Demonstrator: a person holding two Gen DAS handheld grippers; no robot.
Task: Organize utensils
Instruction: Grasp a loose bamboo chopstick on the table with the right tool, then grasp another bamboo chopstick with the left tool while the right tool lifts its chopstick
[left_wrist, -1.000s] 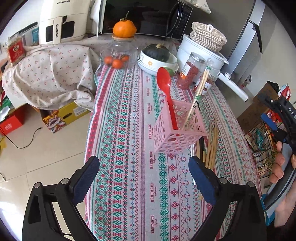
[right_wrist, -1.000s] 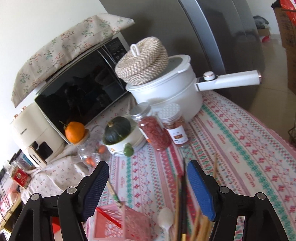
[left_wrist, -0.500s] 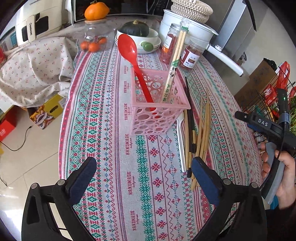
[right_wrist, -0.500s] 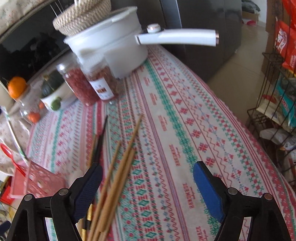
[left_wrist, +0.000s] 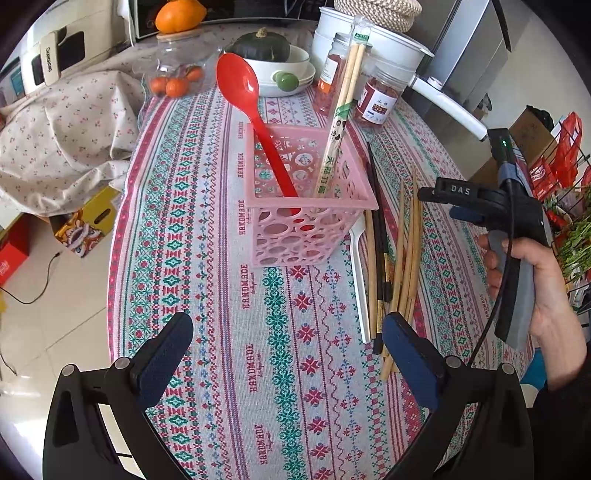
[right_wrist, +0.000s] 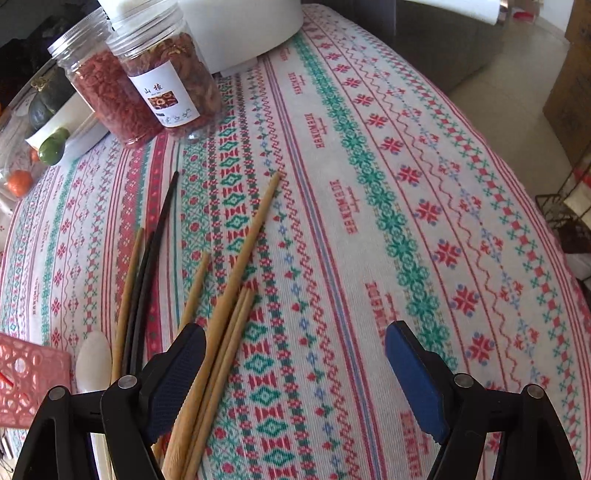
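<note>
A pink basket (left_wrist: 310, 218) stands mid-table and holds a red spoon (left_wrist: 240, 85) and a wrapped pair of chopsticks (left_wrist: 340, 122). Right of it lie a white spoon (left_wrist: 358, 266), black chopsticks (left_wrist: 376, 206) and several wooden chopsticks (left_wrist: 406, 251). My left gripper (left_wrist: 288, 354) hovers open in front of the basket, holding nothing. My right gripper (right_wrist: 295, 369) is open low over the cloth. The wooden chopsticks (right_wrist: 236, 273) run along the inner side of its left finger (right_wrist: 177, 373), not pinched. Black chopsticks (right_wrist: 155, 243) and the white spoon (right_wrist: 94, 358) lie further left.
Two jars of dried red food (right_wrist: 173, 81) stand behind the chopsticks, beside a white pot (left_wrist: 373, 37) and a bowl with a squash (left_wrist: 273, 66). A hand (left_wrist: 535, 280) holds the right gripper at the table's right edge. A wire rack (left_wrist: 569, 192) stands beyond it.
The right gripper tipped down and sank from facing the pot and microwave to just above the wooden chopsticks. The left gripper came closer to the basket, then held still.
</note>
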